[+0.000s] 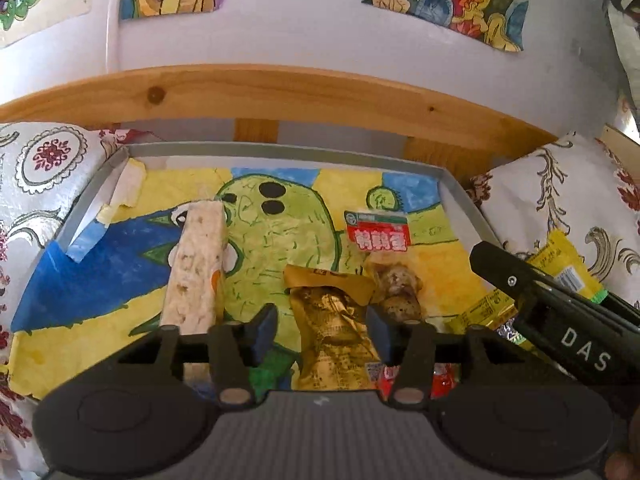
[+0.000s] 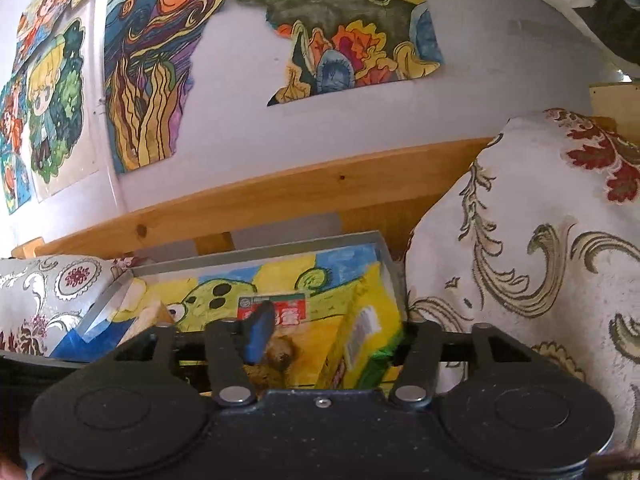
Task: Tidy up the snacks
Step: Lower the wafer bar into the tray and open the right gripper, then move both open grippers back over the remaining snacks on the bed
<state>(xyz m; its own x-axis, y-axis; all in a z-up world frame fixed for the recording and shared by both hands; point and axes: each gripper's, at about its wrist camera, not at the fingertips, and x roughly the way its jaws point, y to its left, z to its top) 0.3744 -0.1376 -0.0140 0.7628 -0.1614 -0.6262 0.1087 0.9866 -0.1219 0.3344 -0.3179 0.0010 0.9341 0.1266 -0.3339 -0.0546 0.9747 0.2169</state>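
We see the left hand-held gripper (image 1: pixel 322 330) spread open astride the gold snack packet (image 1: pixel 336 336) lying in the tray (image 1: pixel 460 192), while the right hand-held gripper (image 2: pixel 328 338) grips the yellow snack packet (image 2: pixel 366 336) at the tray's right edge; next, we judge, comes closing on the gold packet.

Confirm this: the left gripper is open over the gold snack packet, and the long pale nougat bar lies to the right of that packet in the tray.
Wrong on one point. The left wrist view shows the nougat bar lying to the left of the gold snack packet, not the right. The left gripper is indeed open over that packet, in the tray.
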